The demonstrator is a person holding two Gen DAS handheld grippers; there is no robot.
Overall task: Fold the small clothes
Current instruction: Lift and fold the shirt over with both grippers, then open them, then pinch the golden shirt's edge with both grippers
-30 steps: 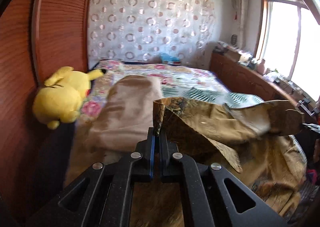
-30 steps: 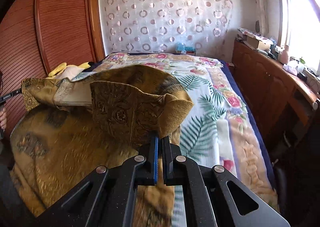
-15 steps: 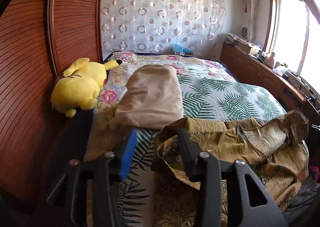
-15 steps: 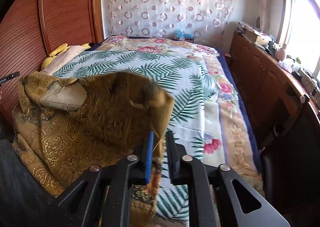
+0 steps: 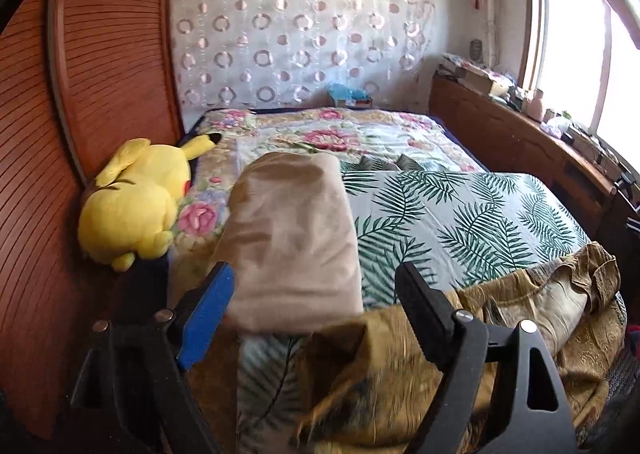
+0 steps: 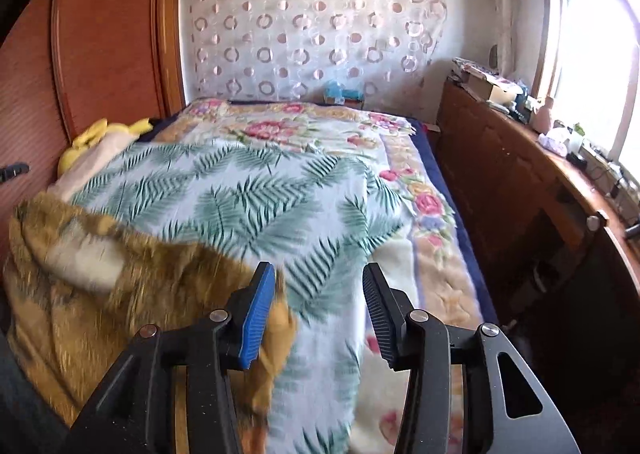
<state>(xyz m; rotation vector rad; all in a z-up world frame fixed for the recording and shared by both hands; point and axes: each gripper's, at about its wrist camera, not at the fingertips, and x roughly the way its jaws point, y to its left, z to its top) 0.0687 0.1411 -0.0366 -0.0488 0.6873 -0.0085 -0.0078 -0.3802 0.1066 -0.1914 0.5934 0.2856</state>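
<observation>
Step in hand: release after laying fold. Left claw (image 5: 312, 306) jaws have just been opening, now wide, nothing between; right claw (image 6: 318, 302) jaws also just opening, about half apart, empty. Gold-patterned garment (image 5: 520, 338) lies rumpled at near edge of bed (image 5: 460, 209), just nearer than folded beige cloth (image 5: 292, 238); blurred, so fold quality hard to judge. Next: pick fresh edge of garment, both claws, fold again, smooth.

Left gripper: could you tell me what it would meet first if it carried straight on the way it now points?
Most likely the folded beige cloth, which lies on the bed straight ahead of the open left gripper; how far off is unclear.
</observation>
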